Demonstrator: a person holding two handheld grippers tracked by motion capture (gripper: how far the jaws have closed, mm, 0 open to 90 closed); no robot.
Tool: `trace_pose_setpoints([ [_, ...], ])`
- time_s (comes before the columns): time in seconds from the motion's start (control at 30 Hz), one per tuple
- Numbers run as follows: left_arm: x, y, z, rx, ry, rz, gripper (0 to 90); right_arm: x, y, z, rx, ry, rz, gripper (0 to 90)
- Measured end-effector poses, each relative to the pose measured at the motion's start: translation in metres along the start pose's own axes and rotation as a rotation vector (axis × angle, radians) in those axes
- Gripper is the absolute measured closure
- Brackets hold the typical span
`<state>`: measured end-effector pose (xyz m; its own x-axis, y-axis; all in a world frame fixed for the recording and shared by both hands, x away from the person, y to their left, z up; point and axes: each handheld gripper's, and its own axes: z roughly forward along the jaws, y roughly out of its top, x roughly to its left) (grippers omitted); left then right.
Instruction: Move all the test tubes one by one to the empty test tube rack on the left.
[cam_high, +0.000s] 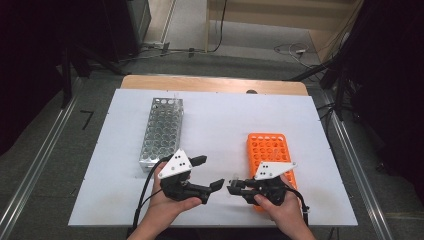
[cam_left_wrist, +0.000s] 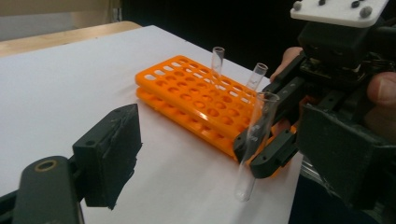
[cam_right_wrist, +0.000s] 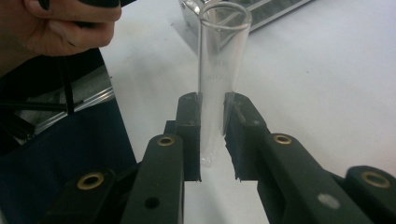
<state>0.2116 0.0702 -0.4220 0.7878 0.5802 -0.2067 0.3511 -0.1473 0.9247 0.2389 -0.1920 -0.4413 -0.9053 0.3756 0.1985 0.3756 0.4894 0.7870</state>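
Right gripper view: test tube (cam_right_wrist: 219, 70) base blurred.

Lighting even and overhead, white table (cam_high: 215, 125) bright with faint soft shadows only; room edges in high view dark, straight lines bowed outward; gripper views soft, near black tongs (cam_right_wrist: 212, 140) blurred, glass test tube (cam_right_wrist: 219, 70) rim glinting, background metal rack (cam_right_wrist: 247, 14) unfocused.
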Motion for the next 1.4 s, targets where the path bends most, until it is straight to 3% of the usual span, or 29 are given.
trace_pose_setpoints([
  [0.23,-0.009,-0.003,0.010,0.012,-0.044,0.016,25.3,0.003,0.001,0.005,0.000,0.014,0.008,73.3],
  [0.5,-0.018,-0.006,0.023,0.038,-0.083,0.039,44.2,0.009,0.002,0.009,0.006,0.020,-0.003,73.3],
  [0.8,-0.020,-0.008,0.028,0.052,-0.110,0.029,69.7,0.013,0.003,0.010,0.007,0.030,-0.016,73.3],
  [1.2,-0.020,-0.007,0.027,0.045,-0.075,0.033,75.6,0.013,0.002,0.011,0.005,0.030,-0.014,72.0],
  [1.4,-0.017,-0.006,0.026,0.038,-0.055,0.033,75.8,0.012,0.001,0.011,-0.013,0.059,-0.012,52.0],
])
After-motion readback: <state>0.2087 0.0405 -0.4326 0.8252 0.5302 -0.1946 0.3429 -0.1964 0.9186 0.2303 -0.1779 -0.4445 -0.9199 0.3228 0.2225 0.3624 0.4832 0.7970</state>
